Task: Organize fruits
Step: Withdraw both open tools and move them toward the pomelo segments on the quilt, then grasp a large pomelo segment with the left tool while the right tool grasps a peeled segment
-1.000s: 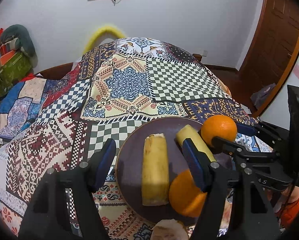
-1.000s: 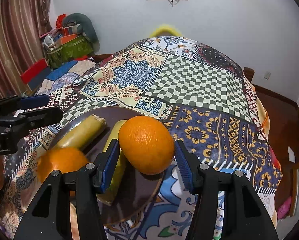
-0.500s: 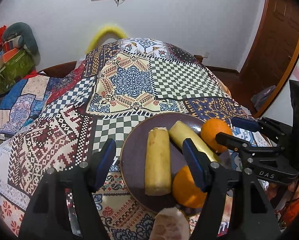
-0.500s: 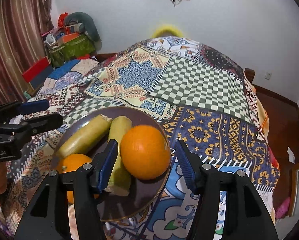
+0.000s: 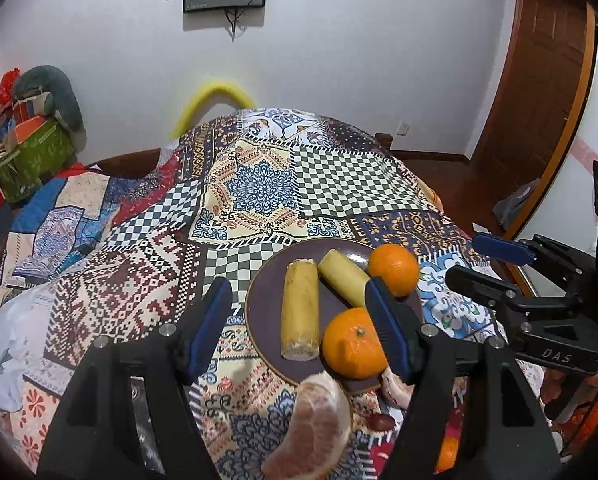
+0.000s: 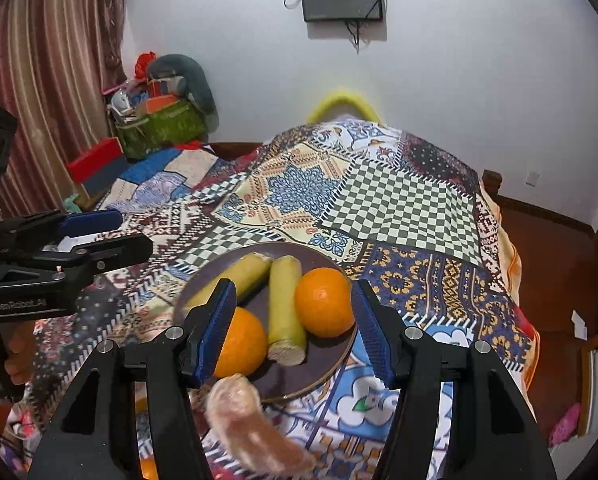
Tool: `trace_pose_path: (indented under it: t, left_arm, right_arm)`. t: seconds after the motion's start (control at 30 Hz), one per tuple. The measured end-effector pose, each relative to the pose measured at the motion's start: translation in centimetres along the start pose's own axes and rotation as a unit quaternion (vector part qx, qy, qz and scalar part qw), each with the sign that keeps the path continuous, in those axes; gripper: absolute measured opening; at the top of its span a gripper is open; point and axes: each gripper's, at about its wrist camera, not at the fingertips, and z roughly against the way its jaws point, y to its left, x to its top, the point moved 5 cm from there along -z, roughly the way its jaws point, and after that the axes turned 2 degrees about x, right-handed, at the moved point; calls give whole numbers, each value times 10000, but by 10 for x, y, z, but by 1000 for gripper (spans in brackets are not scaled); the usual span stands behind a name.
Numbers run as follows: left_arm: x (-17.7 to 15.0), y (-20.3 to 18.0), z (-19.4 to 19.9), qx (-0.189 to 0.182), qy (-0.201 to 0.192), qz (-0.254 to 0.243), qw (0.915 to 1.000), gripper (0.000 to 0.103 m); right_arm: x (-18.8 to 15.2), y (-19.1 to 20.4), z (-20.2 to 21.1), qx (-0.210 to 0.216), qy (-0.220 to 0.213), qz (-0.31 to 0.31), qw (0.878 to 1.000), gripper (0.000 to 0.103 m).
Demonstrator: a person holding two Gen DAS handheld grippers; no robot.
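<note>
- My right gripper has its fingers spread wide and holds nothing; the far orange sits free between them at the plate's 2 o'clock edge.
- Risk: that orange lies right at the rim, so a nudge from a finger could roll it off onto the quilt.
- The quilt is soft bedding, so the plate could tip if I press on it.
- My left gripper is also wide open and empty, hovering over the plate.
- The plate holds two peeled bananas side by side and two oranges, the near orange at 5 o'clock.
- A grapefruit wedge lies off the plate at 6 o'clock, not yet sorted; a low sweep could drag it.
</note>
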Motion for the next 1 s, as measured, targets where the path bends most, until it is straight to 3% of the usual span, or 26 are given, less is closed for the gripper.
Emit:
trace_pose_path:
  t: [0.53,1.0]
  left_arm:
    - [-46,-13,54,43,39,-113,9999,71]
    - [-102,-14,32,-25,630,119,9979,71]
  right_arm:
    - [-41,16,42,1,49,-71,10000,57]
    - [-85,23,39,60,402,-150,9991,57]
